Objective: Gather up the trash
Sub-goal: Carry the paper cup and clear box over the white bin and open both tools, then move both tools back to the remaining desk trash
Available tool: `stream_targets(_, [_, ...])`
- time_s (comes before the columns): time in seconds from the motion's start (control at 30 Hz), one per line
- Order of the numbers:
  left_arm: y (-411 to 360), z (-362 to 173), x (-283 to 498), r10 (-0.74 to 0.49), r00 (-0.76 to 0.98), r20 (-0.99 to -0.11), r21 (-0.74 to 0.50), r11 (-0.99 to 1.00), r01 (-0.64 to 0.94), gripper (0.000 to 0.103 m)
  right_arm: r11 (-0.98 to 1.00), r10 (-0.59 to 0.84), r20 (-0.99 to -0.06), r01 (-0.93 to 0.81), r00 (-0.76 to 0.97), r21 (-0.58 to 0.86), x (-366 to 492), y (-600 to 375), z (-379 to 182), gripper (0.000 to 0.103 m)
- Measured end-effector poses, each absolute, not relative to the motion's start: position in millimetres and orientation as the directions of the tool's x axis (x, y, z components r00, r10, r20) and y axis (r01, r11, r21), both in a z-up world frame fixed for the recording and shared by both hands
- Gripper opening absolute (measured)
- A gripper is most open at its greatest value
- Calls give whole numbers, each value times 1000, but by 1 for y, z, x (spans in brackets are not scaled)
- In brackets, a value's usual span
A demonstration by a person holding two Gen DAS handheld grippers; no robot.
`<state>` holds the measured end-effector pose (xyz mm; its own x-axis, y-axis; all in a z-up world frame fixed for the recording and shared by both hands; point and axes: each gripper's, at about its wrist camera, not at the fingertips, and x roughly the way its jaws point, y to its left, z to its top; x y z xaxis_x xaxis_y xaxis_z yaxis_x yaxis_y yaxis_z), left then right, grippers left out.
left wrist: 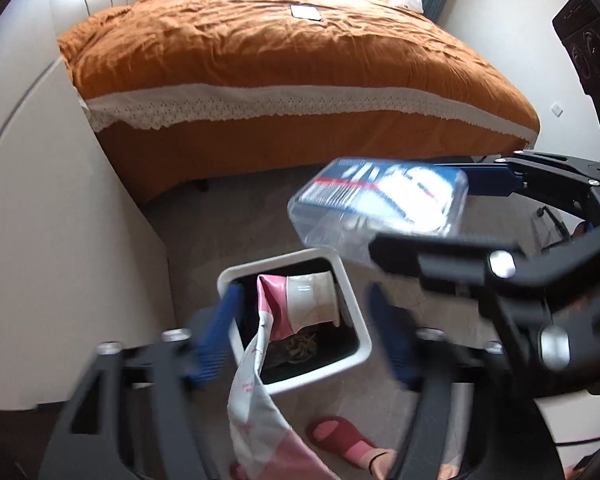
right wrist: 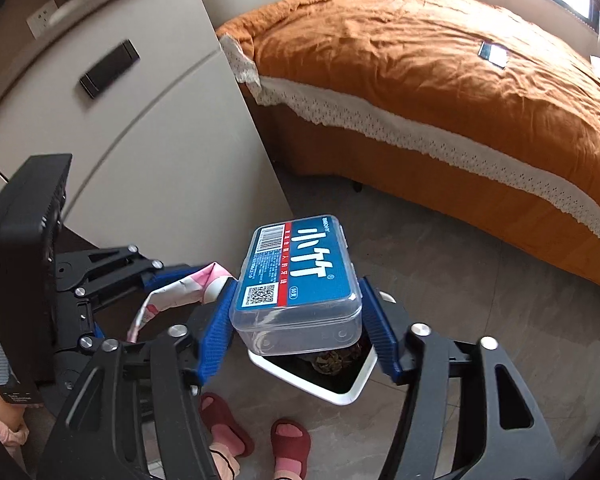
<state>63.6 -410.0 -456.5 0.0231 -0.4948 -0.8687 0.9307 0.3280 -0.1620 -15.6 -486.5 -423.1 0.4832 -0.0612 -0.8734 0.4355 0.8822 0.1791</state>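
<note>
- Clear plastic, topped with a blue label, the plastic box (right wrist: 300,276) sits between the spread blue fingers (right wrist: 216,332) of the right gripper (right wrist: 296,336), directly above the white trash bin (right wrist: 340,394); whether either pad still touches its sides cannot be told.
- A pink-and-white wrapper (left wrist: 260,380) trails from the bin's mouth out over its near rim, passing between the wide-open fingers (left wrist: 216,344) of the left gripper (left wrist: 304,340), neither finger pressing on it.
- Inside the bin (left wrist: 360,320), a white paper cup (left wrist: 312,300) lies on its side against the wrapper, with dark crumpled scraps (left wrist: 296,346) below it.
- The bin stands on a pale tiled floor (right wrist: 480,300), just beside a cream cabinet (right wrist: 140,140) and near the foot of a bed with an orange cover (right wrist: 440,60) edged in white lace.
- Just on the near side of the bin, a person's feet in red slippers (right wrist: 290,438) stand on the tiles.
- Far beyond the bin, a small dark card (left wrist: 306,12) lies on the cover.
</note>
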Motion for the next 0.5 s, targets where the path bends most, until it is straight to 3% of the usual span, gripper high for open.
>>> stream_targets(0.23, [-407,-495,61,-498,14,-867,-184,346,920,98,873,-67,-908,465,413,148,-20,-490,-472,99])
stream_targets(0.5, [-399,-483,60,-497,11,-868,-194,360,913,98,879,-76,-908,458,412,135,-22,-491,-457,99])
